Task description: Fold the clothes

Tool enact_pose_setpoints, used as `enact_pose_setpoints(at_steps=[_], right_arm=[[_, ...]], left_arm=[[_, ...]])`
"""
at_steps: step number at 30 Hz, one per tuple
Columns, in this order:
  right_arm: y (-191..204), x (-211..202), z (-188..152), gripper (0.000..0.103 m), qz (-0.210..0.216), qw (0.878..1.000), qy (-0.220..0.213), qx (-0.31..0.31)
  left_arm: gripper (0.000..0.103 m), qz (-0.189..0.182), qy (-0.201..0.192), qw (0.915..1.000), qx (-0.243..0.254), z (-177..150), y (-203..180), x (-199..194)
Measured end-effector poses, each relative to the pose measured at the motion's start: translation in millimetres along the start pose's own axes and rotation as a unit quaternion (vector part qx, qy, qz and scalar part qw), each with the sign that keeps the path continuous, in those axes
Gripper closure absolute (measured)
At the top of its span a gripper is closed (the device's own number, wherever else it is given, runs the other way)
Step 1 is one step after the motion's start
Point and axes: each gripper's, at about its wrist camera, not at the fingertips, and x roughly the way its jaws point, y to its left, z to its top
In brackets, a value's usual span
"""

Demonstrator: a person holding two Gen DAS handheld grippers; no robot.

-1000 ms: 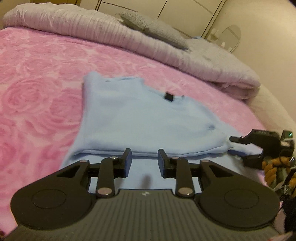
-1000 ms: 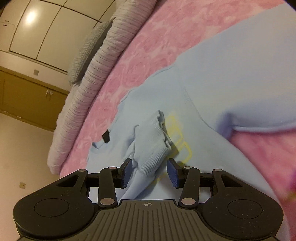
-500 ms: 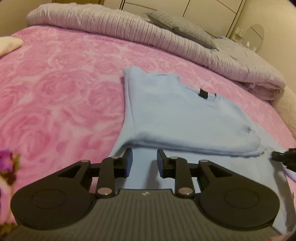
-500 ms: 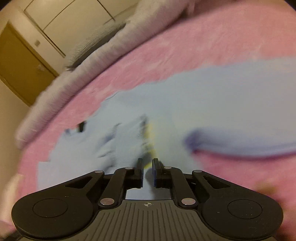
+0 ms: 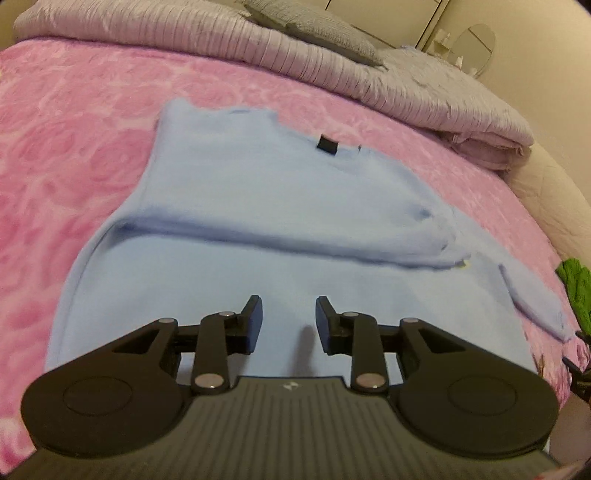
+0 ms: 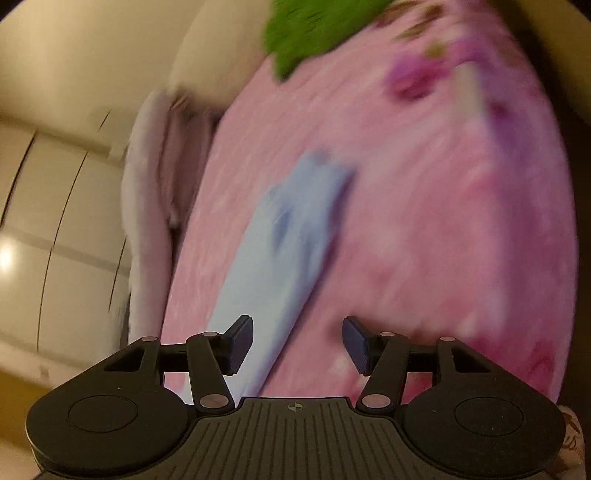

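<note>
Sweater (image 5: 280, 206) is spread on the bed (image 5: 74, 129), its sleeve (image 6: 280, 236) toward the right edge; left tool (image 5: 289, 320) and right tool (image 6: 297, 341), just widened, are held apart, empty.

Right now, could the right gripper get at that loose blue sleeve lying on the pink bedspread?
Probably yes. The right gripper is open, holds nothing, and the blue sleeve lies flat just ahead on the pink bedspread, uncovered.

Bedroom, pink bedspread (image 5: 74, 110), pillow (image 5: 314, 26), wardrobe (image 6: 55, 221)
</note>
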Motion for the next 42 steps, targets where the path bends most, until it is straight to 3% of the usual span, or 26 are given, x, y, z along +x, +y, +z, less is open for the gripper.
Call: enact_pose_setpoints(at_steps=[5,8,9,10,11,14,15,17,19,21,22,24,25,27,29,30,32,35,37,39,42], right_arm=[[-3.7,14.2,14.6,0.046,-0.002,1.0,0.001,-0.013],[2.6,24.3,19.4,0.052,-0.024,0.999,-0.004,-0.034],[4.7,29.5,20.3,0.06,-0.035,0.999,-0.007,-0.04],[10.5,34.2,18.6,0.089,-0.043,0.997,-0.011,-0.057],[21.2,38.3,13.2,0.096,-0.048,0.995,-0.016,-0.088],[58.7,47.0,-7.2,0.098,-0.059,0.977,-0.035,-0.202],[84.2,41.8,-26.0,0.099,-0.051,0.956,-0.051,-0.284],[131.9,29.7,-81.6,0.099,-0.012,0.898,-0.072,-0.433],[173.3,18.5,-141.5,0.098,0.036,0.824,-0.081,-0.559],[197.6,11.8,-204.5,0.098,0.098,0.753,-0.042,-0.65],[204.2,11.8,-233.6,0.098,0.118,0.724,-0.004,-0.68],[205.4,18.6,-279.9,0.094,0.129,0.681,0.08,-0.716],[200.0,21.4,-298.7,0.086,0.123,0.664,0.115,-0.729],[183.3,23.6,-324.2,0.076,0.106,0.642,0.155,-0.743],[164.5,23.6,-329.4,0.075,0.081,0.643,0.175,-0.741],[156.4,22.2,-324.3,0.075,0.07,0.655,0.183,-0.73],[141.1,18.8,-307.3,0.075,0.047,0.686,0.194,-0.699],[125.1,13.2,-272.5,0.075,0.014,0.745,0.199,-0.636],[117.0,11.7,-252.1,0.075,0.007,0.78,0.204,-0.592],[111.1,6.5,-239.6,0.075,0.021,0.806,0.21,-0.552],[109.2,10.8,-229.8,0.075,0.032,0.828,0.216,-0.517]], left_arm=[[0.074,-0.007,-0.014,0.9999,-0.006,15.6,-14.5,11.2],[0.074,-0.011,-0.011,0.9998,-0.012,19.0,-20.5,19.6],[0.074,-0.012,-0.007,0.9998,-0.015,17.4,-20.1,20.6],[0.074,-0.013,-0.003,0.9998,-0.017,15.8,-19.6,21.7],[0.074,-0.014,0.0,0.9997,-0.02,14.1,-19.2,22.7],[0.074,-0.016,0.005,0.9997,-0.017,8.0,-14.1,16.8],[0.074,-0.015,0.006,0.9997,-0.017,6.2,-11.5,13.6],[0.074,-0.015,0.005,0.9997,-0.021,2.8,-6.3,8.0],[0.074,-0.017,0.005,0.9992,-0.035,-1.6,0.1,2.7],[0.074,-0.022,0.005,0.9984,-0.052,-6.5,6.0,-2.6],[0.074,-0.024,0.005,0.9979,-0.061,-9.0,8.9,-5.2],[0.074,-0.036,0.008,0.9962,-0.079,-14.9,14.9,-11.4],[0.074,-0.041,0.01,0.9953,-0.088,-17.6,17.5,-14.4],[0.074,-0.055,0.018,0.9931,-0.102,-22.6,21.1,-17.8],[0.073,-0.074,0.026,0.9899,-0.118,-26.1,20.6,-17.7],[0.072,-0.084,0.03,0.9881,-0.125,-27.9,20.3,-17.6],[0.07,-0.12,0.04,0.9808,-0.149,-27.7,13.0,-10.9],[0.066,-0.178,0.053,0.9657,-0.181,-24.4,-5.7,6.9],[0.065,-0.194,0.057,0.9615,-0.186,-18.7,-20.4,23.6],[0.065,-0.191,0.064,0.9614,-0.187,-13.8,-33.0,41.1],[0.065,-0.163,0.075,0.9653,-0.19,-9.5,-43.5,66.4]])
